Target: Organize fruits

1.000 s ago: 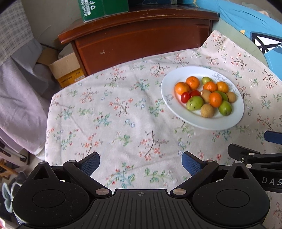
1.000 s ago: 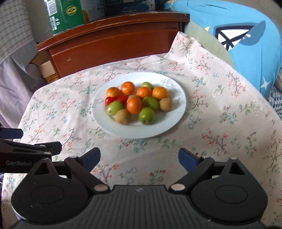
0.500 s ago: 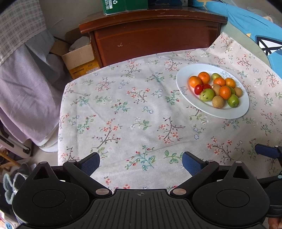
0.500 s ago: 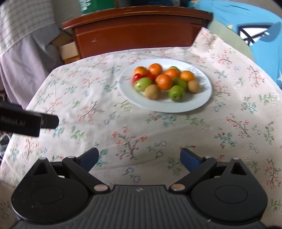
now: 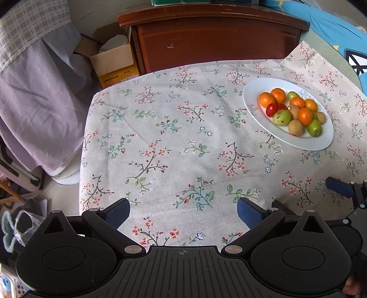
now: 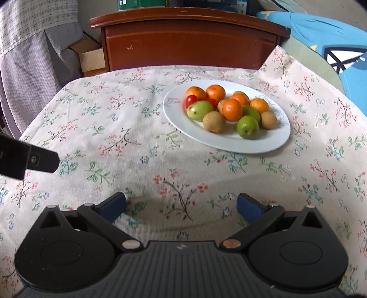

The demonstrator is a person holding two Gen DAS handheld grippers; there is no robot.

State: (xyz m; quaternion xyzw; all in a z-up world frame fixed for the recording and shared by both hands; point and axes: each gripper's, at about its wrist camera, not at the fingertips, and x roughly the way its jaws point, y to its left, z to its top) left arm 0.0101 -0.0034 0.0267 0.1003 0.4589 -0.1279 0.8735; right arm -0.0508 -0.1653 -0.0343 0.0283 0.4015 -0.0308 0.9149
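Since a second ago, both views have been pulled back and the white plate [image 5: 321, 144] is now seen farther off, at the right in the left wrist view, and the right gripper [image 6: 181, 206] fingers have just been opening, with nothing between them. Left gripper [image 5: 183, 212] fingers are likewise spread wide and empty over the floral tablecloth [image 5: 174, 137] covering the worktop. The fruits [image 6: 229, 110] are piled on the plate [image 6: 183, 128]: orange tangerines [image 6: 232, 109], green fruits [image 6: 247, 126], brown kiwis [image 6: 213, 122] and red cherry tomatoes [image 6: 190, 100], all touching one another. The plate is set toward the far right of the cloth, well apart from both grippers. A brown wooden cabinet [image 5: 215, 41] is seen behind the worktop, with a green box [image 6: 140, 4] on top; its print is cut off and cannot be read. A cardboard box [image 5: 112, 64] with a yellow label stands left of the cabinet; the label text is too small to read. Checked lilac fabric [image 5: 39, 96] hangs at left. A blue cushion [image 6: 332, 50] is seen at far right. One tip of the left gripper is visible at the left edge of the right wrist view, no lettering legible on it.
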